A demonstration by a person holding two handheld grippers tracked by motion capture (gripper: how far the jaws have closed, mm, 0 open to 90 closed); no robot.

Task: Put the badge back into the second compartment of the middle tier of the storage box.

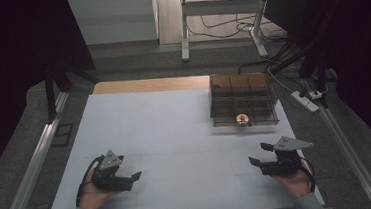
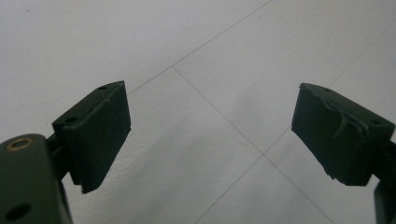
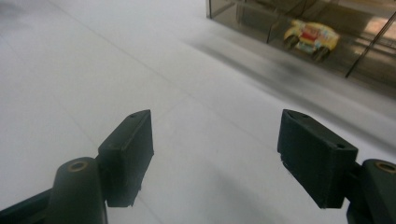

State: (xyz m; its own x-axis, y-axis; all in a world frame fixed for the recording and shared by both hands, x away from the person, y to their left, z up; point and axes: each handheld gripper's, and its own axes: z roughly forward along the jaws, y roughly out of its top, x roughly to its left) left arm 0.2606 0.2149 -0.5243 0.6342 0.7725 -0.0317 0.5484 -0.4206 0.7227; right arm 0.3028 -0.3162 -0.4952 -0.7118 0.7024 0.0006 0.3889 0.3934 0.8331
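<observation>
Item: small toy car (image 3: 312, 36), yellow body with red and pale markings and dark wheels. Location: inside a smoke-tinted transparent compartment box (image 1: 221, 99) at the far right of the bench (image 1: 166, 136), in a near-edge compartment, about the middle of that edge.

Handling, judged: light, rigid moulded shell, smooth and somewhat slippery; wheels probably roll, so it could scoot under a sideways nudge. Not notably fragile. Best hold appeared to be across the body flanks between the wheels, pads squeezing from both sides, approached from above since the compartment walls closed off the sides.

Tools: right hand-held gripper (image 1: 257, 155), near right of the bench, jaws apart and holding nothing; in the right gripper view it faced the box, well short of it. Left hand-held gripper (image 1: 135, 177), near left, jaws spread wide with bare bench surface between them, nothing held.

Edges and room: the box's thin dividers left little slack around the car, and a spread jaw could catch a wall. The box's right side lay close to the bench's right edge. Broad open bench lay between the grippers and left of the box for setting the car down.
</observation>
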